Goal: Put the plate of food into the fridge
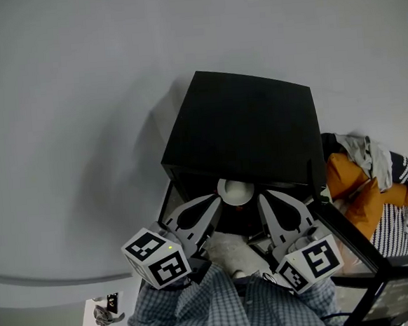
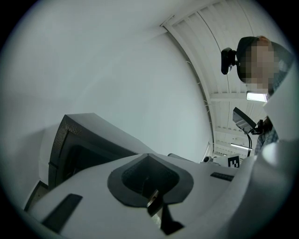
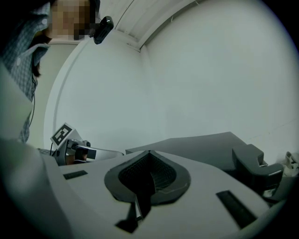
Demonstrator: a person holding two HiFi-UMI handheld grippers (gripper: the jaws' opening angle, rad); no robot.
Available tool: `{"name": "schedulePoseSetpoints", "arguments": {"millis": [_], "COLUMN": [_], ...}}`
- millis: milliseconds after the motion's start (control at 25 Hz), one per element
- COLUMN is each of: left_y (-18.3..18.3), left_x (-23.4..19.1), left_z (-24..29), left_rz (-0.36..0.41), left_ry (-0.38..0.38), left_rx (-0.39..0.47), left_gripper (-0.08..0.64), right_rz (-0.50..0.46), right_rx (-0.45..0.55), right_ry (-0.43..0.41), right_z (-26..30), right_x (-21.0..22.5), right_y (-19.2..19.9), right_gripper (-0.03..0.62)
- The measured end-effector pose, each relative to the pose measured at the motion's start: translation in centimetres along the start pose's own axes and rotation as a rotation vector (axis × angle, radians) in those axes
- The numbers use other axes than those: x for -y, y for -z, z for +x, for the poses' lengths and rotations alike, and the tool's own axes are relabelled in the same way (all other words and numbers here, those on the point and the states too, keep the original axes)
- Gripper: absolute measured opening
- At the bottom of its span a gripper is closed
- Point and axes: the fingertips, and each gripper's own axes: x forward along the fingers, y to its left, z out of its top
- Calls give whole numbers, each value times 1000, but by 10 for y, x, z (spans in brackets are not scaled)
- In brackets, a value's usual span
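Plate [image 1: 236, 190] sits at the open front edge of the fridge [image 1: 247, 127], between both gripper tips. Left gripper [image 1: 214, 201] has its jaws pressed onto a thin pale edge, which we read as the plate rim. Right gripper [image 1: 262, 200] jaws are closed too, apparently on the opposite rim. We'd hold both level and push straight in, clear of the open door [image 1: 351, 242] at the right. Fridge interior is dark, contents unseen. We can't make out food on the plate.

Bare pale room, clutter at the right

A plain pale grey wall [image 2: 117, 70] rises to a ribbed white ceiling [image 2: 205, 46] with one lit lamp [image 2: 256, 96]. At the near right, orange and striped cloths [image 1: 365, 199] lie heaped against the wall.
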Motion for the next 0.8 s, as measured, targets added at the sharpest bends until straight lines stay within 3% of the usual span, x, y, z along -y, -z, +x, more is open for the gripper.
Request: {"name": "schedulePoseSetpoints", "arguments": {"millis": [800], "left_y": [1], "left_x": [4], "left_z": [1], "left_rz": [14], "left_ry": [9], "left_rx": [-14], "left_gripper": [6], "right_rz": [-10], "right_rx": [-20], "right_ry": [2], "right_z": [2], "right_x": [0], "right_y": [4], "right_gripper": [6]}}
